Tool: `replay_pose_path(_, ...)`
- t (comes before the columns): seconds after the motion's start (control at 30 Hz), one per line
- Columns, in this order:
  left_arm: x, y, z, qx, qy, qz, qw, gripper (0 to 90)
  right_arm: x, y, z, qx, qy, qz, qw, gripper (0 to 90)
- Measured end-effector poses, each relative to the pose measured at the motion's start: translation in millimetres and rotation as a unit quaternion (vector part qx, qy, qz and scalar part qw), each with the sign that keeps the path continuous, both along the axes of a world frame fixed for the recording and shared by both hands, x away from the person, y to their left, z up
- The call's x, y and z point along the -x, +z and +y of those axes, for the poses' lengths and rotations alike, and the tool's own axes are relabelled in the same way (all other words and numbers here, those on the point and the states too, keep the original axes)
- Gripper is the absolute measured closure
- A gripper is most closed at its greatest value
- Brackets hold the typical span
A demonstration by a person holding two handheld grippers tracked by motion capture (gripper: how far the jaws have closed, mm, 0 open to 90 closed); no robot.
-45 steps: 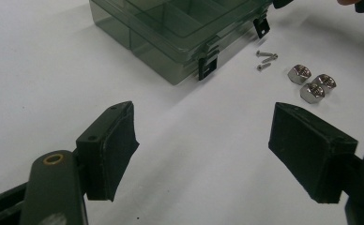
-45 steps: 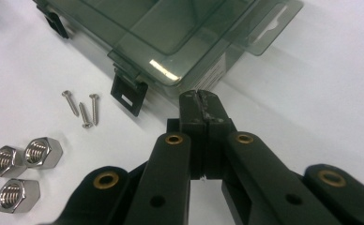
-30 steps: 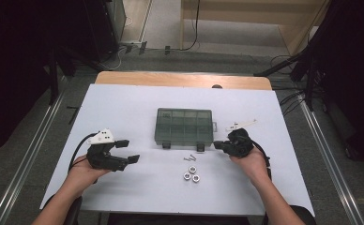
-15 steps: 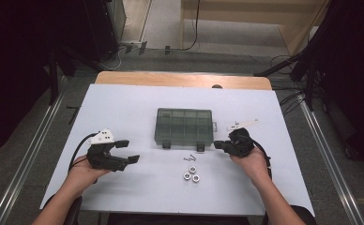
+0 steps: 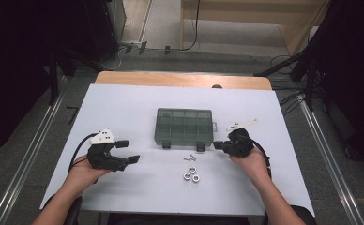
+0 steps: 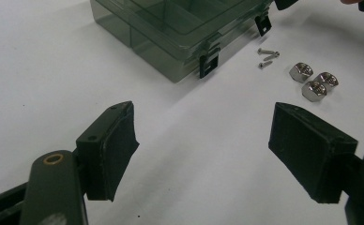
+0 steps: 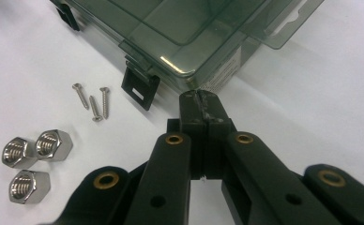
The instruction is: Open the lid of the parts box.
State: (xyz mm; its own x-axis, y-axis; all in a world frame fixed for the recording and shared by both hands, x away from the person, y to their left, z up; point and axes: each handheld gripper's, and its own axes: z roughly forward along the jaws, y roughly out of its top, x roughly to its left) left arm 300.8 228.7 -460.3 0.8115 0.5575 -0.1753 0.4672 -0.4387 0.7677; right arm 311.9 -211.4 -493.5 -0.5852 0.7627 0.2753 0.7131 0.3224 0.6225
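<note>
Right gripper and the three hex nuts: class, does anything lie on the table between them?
Nothing visible. In the right gripper view, bare white table separates the shut right gripper from the hex nuts. The three small screws lie farther up, beside the box's latch, off that line.

Right gripper (image 7: 202, 101) low over the white surface (image 7: 321, 93), black fingers (image 7: 192, 110) pressed together with nothing between, tips just short of the near corner of the smoky clear compartment box (image 7: 189, 33). Two black latches (image 7: 140, 84) on the box's front edge. Three small screws (image 7: 93, 101) beside the nearer latch, three hex nuts (image 7: 32, 157) clustered farther left.
</note>
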Motion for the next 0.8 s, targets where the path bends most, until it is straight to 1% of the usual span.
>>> replay_pose_path(0.2,0.0,0.1,0.2,-0.001,0.001,0.000,1.0000,23.1,0.3,0.9,0.1,-0.003,0.005,-0.004,1.0000,90.0)
replay_pose_path(0.43,0.0,0.1,0.3,-0.001,0.001,0.000,1.0000,23.1,1.0,2.4,-0.7,-0.006,0.004,-0.004,1.0000,90.0)
replay_pose_path(0.67,0.0,0.2,0.3,-0.002,0.000,0.001,1.0000,23.2,1.3,3.5,-0.8,-0.010,0.005,-0.009,0.9999,90.0)
replay_pose_path(0.77,-0.1,0.1,0.4,-0.001,0.001,0.000,1.0000,23.1,1.8,5.6,-0.9,-0.020,0.006,-0.017,0.9996,90.0)
replay_pose_path(0.8,-0.2,0.0,0.3,-0.001,0.002,0.000,1.0000,23.2,2.1,6.7,-0.8,-0.019,0.005,-0.019,0.9996,90.0)
